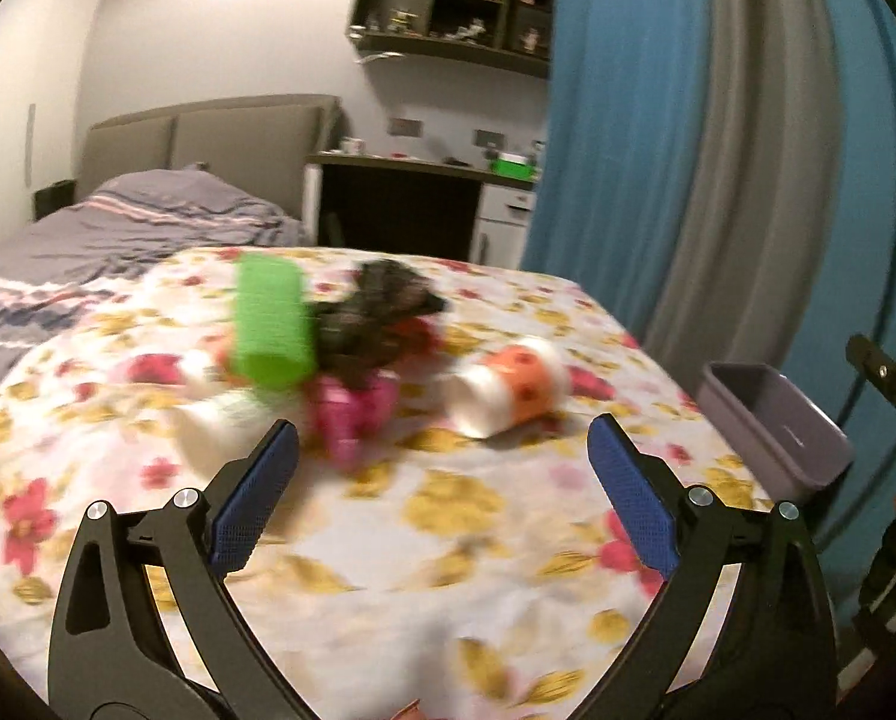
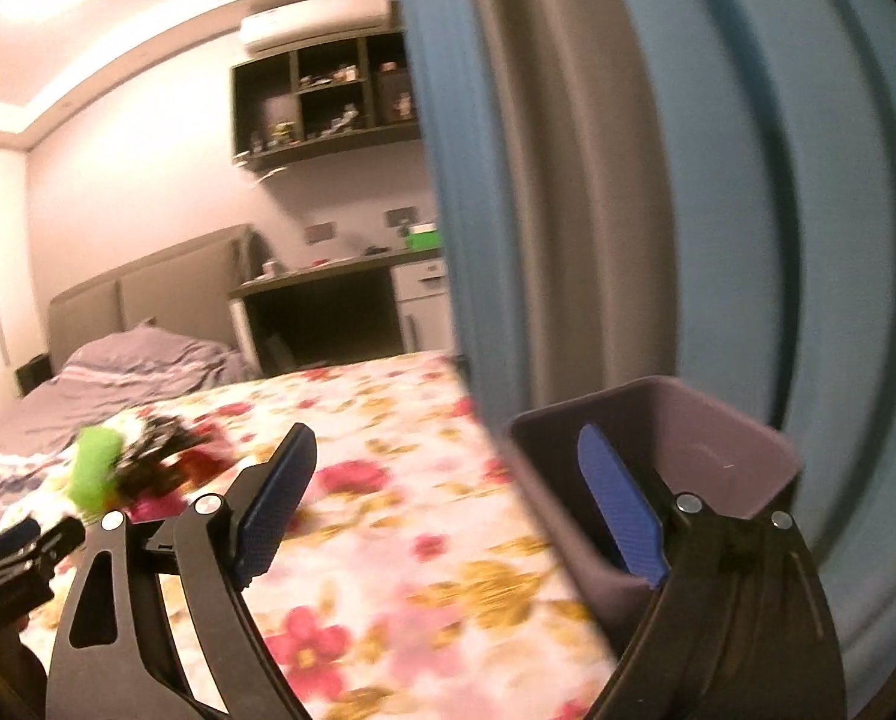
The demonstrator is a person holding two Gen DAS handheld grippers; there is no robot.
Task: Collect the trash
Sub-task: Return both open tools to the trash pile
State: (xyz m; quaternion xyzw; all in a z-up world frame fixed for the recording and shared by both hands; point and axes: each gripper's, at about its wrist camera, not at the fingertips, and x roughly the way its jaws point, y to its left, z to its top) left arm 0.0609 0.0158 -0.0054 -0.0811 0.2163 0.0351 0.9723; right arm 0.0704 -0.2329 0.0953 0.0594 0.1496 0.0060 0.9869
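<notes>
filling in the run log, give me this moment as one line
left gripper: open, empty, facing trash pile | right gripper: open, empty, at purple bin | bin: nothing seen inside | stage: trash uncollected

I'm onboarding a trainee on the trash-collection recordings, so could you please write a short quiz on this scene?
1. True or false: the left gripper holds the green packet.
2. Where is the purple bin? A) at the floral cloth's right edge B) on the desk C) among the trash
3. Fill in: the jaws of the right gripper are ____.

Key: 1 false, its jaws are wide apart and empty; 2 A; 3 open.
</notes>
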